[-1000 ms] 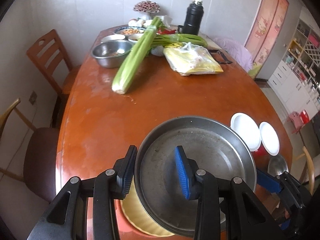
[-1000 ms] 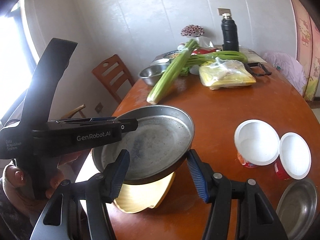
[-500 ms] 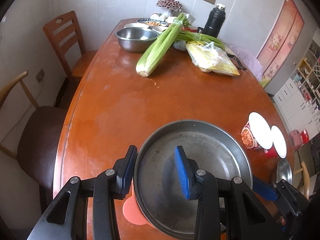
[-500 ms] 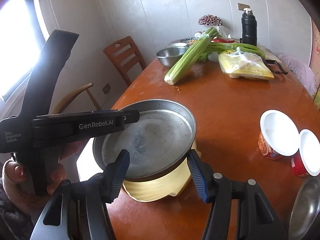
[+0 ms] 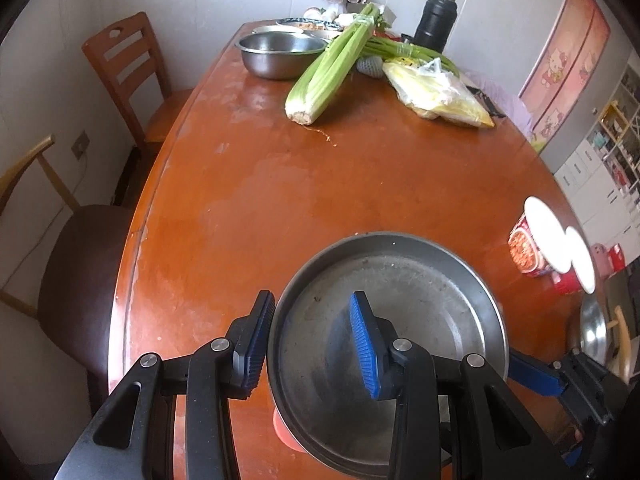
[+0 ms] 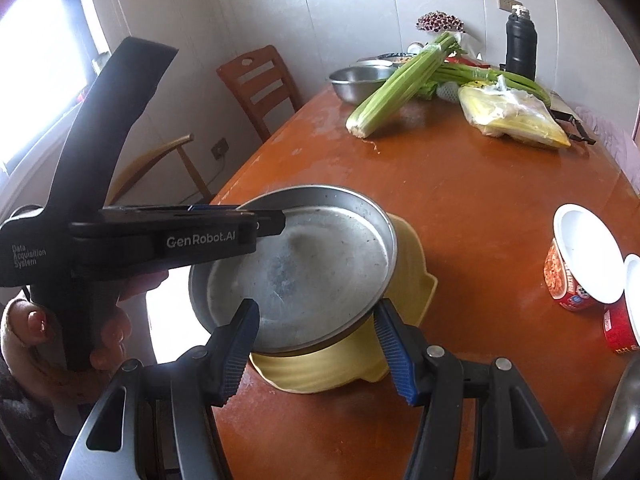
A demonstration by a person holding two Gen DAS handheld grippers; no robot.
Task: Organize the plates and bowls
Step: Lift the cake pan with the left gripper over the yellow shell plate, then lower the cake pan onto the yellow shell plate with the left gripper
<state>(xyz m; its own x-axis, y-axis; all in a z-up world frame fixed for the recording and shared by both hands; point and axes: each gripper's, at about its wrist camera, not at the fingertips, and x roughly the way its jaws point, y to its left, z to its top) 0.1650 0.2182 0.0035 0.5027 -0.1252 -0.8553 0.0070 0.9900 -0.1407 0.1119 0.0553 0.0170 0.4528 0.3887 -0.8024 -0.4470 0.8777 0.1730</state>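
A round steel pan (image 5: 404, 320) hangs just above a yellow plate (image 6: 360, 356) near the table's front edge. My left gripper (image 5: 308, 340) straddles the pan's near left rim, one pad outside and one inside; the jaws look partly closed, with no visible squeeze. The pan also shows in the right wrist view (image 6: 304, 272). My right gripper (image 6: 316, 352) is open wide, its blue pads on either side of the pan's near edge, apart from it. A steel bowl (image 5: 282, 54) sits at the far left of the table.
Celery (image 5: 332, 68), a yellow plastic bag (image 5: 436, 92), a black flask (image 5: 436, 20) and dishes crowd the far end. Two noodle cups (image 6: 580, 268) and a steel plate (image 6: 616, 428) are at the right. Chairs (image 5: 132, 76) stand left of the table.
The pan, held by the left gripper, has come lower over the yellow plate and both views have tilted down toward the table. The right gripper stays open beside it.
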